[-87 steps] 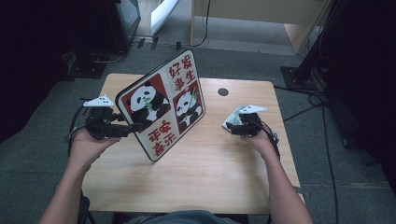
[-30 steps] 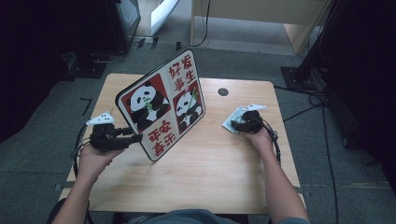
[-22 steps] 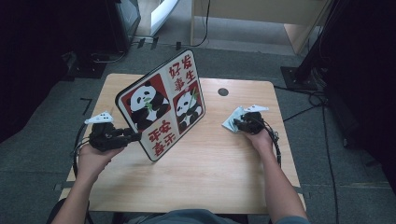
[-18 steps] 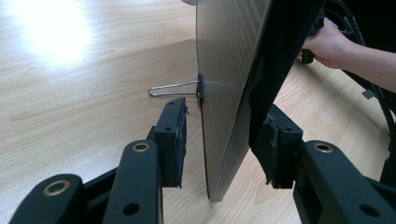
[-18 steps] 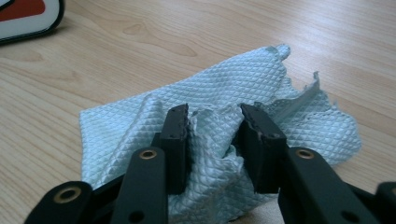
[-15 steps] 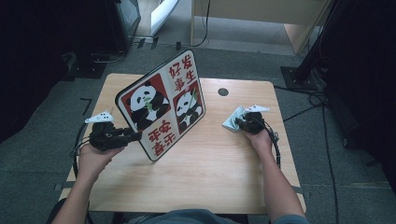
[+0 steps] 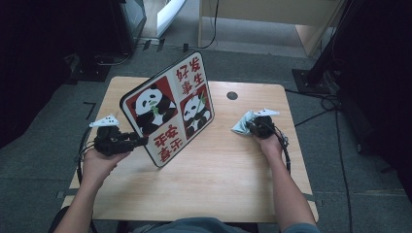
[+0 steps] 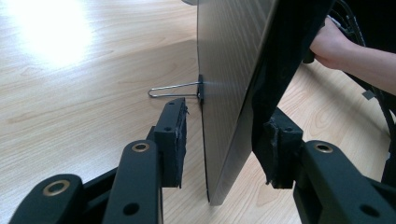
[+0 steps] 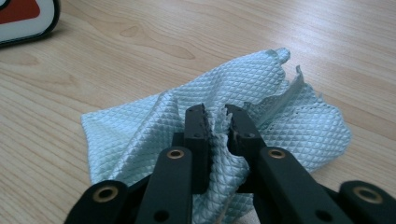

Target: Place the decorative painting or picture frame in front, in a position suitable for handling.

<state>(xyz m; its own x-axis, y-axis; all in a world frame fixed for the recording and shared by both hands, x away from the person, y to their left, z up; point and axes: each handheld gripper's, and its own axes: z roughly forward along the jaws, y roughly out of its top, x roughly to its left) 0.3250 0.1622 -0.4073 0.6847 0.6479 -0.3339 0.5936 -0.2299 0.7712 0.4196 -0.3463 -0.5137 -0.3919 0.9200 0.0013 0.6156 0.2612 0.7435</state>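
You have two grippers in hand: the left gripper (image 7: 137, 141) and the right gripper (image 7: 248, 127). One panda sign (image 7: 170, 108) stands at the tips of your left gripper; it carries two panda pictures and two blocks of red characters. One wire stand (image 8: 175, 88) sticks out of its back, just beyond your left gripper. One pale blue cloth (image 9: 219, 140) lies under your right gripper. One tabletop (image 7: 214, 184) carries it all, with one round hole (image 7: 232, 95) beyond your right gripper.
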